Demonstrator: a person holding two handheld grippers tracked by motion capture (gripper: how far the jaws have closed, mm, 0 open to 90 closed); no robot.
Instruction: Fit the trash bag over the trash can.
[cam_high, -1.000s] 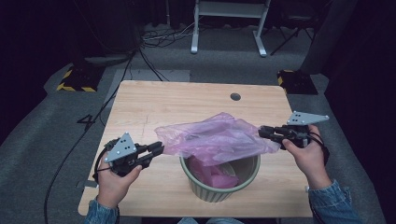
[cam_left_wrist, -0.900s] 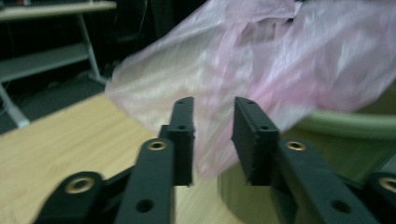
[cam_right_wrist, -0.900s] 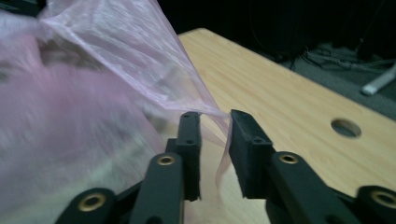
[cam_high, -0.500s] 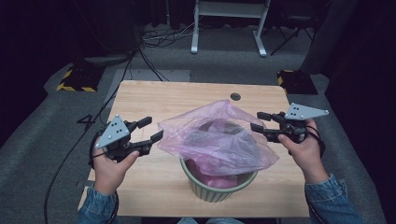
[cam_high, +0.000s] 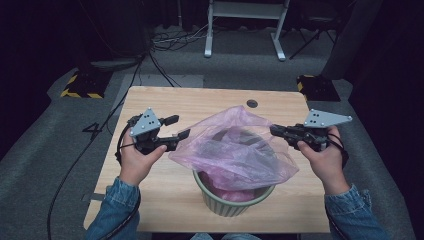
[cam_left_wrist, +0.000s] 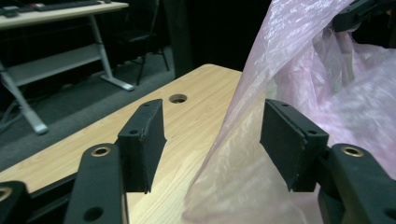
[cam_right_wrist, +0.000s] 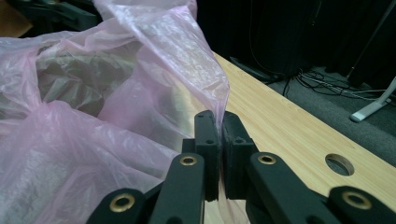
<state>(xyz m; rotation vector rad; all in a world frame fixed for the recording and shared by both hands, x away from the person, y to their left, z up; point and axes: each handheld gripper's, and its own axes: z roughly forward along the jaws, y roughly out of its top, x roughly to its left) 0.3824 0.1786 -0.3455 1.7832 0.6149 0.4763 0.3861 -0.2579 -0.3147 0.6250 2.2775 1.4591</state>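
Your right gripper (cam_high: 276, 131) has just closed its fingers (cam_right_wrist: 207, 154) on the right edge of the pink bag (cam_high: 235, 150); in the right gripper view the film runs up from between the two pads, pinched tight. Your left gripper (cam_high: 177, 127) has just been opening: its fingers (cam_left_wrist: 142, 142) now stand wide apart and hold nothing, and in the left gripper view the bag's left edge hangs between them, nearer the right pad and apparently not pressed by either. The bag sits loosely in and over the green bin (cam_high: 232, 200), which stands near you at the middle of the desk (cam_high: 200, 102). Its mouth is stretched mainly left to right, rising as a tent from the bin towards the right-hand grip, with slack film bunched inside the bin. The relation that matters for the coming move: the free left edge lies just right of your left fingers, at about their height, and the left hand is the nearer one to it. A short advance to the right, then closing, would probably catch that edge, so both hands could spread the mouth over the bin's rim; the thin film may slip aside as the pads close.
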